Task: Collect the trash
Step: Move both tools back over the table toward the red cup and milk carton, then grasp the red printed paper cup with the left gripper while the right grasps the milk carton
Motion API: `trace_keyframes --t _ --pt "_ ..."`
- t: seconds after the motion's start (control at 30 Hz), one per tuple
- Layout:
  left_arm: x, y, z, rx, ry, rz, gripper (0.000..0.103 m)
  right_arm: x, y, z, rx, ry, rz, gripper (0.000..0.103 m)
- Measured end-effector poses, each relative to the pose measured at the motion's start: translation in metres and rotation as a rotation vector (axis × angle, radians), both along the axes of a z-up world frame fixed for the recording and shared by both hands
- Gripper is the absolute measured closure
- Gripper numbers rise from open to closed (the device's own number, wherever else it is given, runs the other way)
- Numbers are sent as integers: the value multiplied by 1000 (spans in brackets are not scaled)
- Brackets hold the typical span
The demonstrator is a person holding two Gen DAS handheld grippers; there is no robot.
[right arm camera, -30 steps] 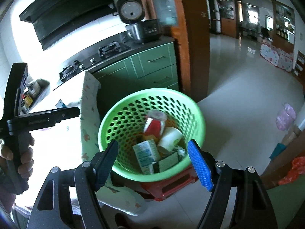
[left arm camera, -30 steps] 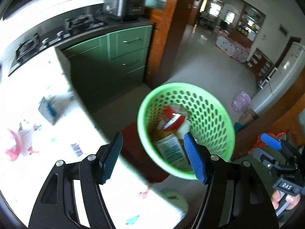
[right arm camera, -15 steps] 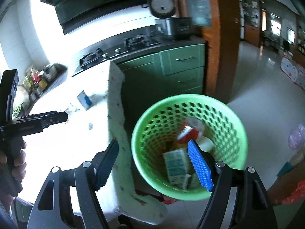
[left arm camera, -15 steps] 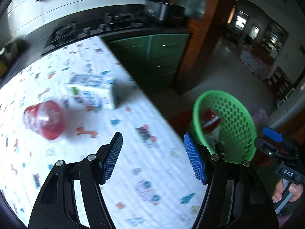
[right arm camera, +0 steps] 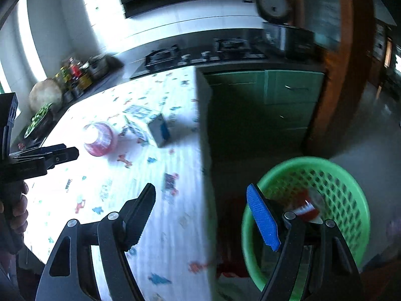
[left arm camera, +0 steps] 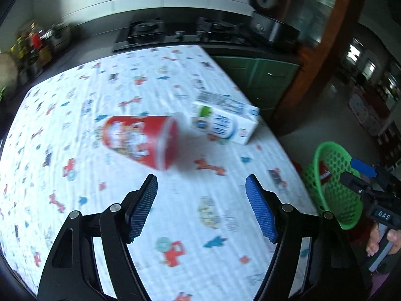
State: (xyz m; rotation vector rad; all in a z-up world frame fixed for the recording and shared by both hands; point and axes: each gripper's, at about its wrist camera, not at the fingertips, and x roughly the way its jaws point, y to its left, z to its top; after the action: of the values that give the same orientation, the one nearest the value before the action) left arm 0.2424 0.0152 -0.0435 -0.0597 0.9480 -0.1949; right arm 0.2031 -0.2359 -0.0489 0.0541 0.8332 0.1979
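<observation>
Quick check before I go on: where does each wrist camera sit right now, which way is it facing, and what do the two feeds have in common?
Left wrist: on the left gripper, its jaws opening and empty, looking down over the table at the red cup and milk carton; the other hand shows.
Right wrist: on the right gripper, open, over the table edge and green basket; left gripper shows.
Shared: cup, carton, basket, stove.

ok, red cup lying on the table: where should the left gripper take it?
Grip the red cup across its tapered body near the middle, coming down from above. It lies on its side, wide end toward the carton, so the round sides are free. The left gripper, jaws opening, holds nothing.
</observation>
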Motion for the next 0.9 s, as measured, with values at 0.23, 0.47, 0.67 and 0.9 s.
trace_keyframes --t 0.23,0.47,0.67,0.9 --pt "6 38 -1 0 5 68 29 46 42 3 -67 11 126 30" --pt "11 71 -4 -10 17 116 29 89 84 3 -122 18 247 30" --pt "19 90 -6 -19 27 148 27 122 113 -2 -161 29 319 30" --pt "31 104 -6 -47 42 173 24 164 136 -20 -232 74 372 30"
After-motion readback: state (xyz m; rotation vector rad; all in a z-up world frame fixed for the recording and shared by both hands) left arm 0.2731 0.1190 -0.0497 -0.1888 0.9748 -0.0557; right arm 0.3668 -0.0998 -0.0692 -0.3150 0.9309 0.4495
